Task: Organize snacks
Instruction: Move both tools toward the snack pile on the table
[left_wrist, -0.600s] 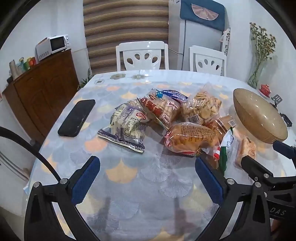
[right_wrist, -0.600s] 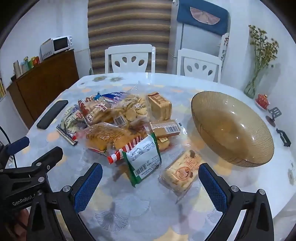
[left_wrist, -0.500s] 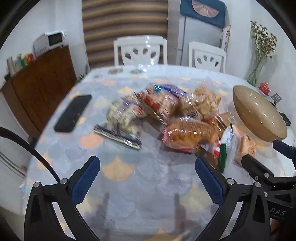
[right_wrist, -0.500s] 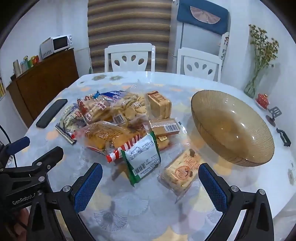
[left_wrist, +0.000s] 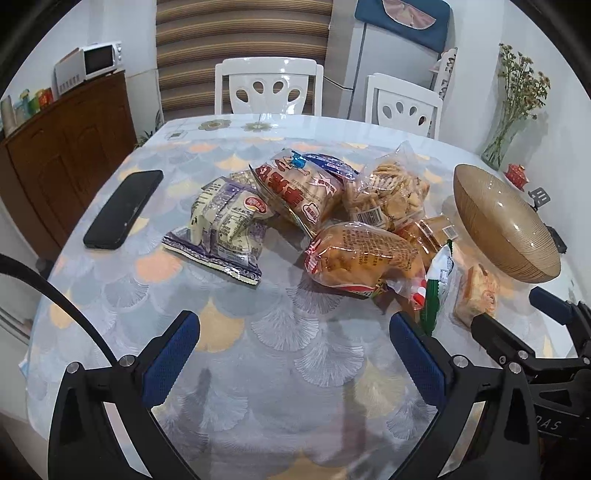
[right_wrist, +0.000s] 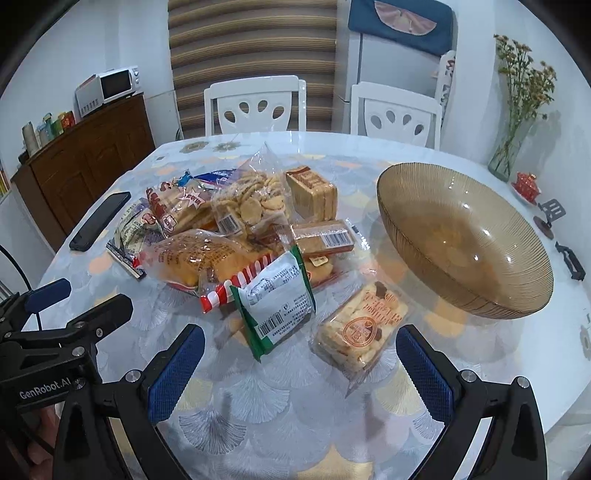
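1. Left of the amber ribbed glass bowl (right_wrist: 465, 240), at the far edge of the snack pile, a black slab-shaped phone (left_wrist: 123, 208) lies flat on the bench (left_wrist: 280, 354). A wide sweep toward the purple-and-white packet (left_wrist: 225, 225) next to it could knock the phone toward the bench's rim.
2. The left gripper (left_wrist: 293, 354) hovers with its blue pads spread wide, holding nothing, short of the pile. Closing hard on the puffy orange bag of cakes (left_wrist: 364, 256) could burst it or crush what is inside.
3. Nearer the bowl, the packets overlap: a clear bag of round crackers (right_wrist: 251, 201) leans on the others, and the green-and-white sachet (right_wrist: 279, 301) rests against the red-striped wrapper (right_wrist: 232, 286). Pulling one out may drag or topple its neighbours.
4. Just beside the bowl's near rim lies the clear-wrapped square biscuit pack (right_wrist: 360, 330), between the fingers of the right gripper (right_wrist: 301, 367), which is also spread and empty. Slick film could slip from the pads.
5. The bowl sits near the bench's right edge; a snack dropped hard or a bump could shove it outward.
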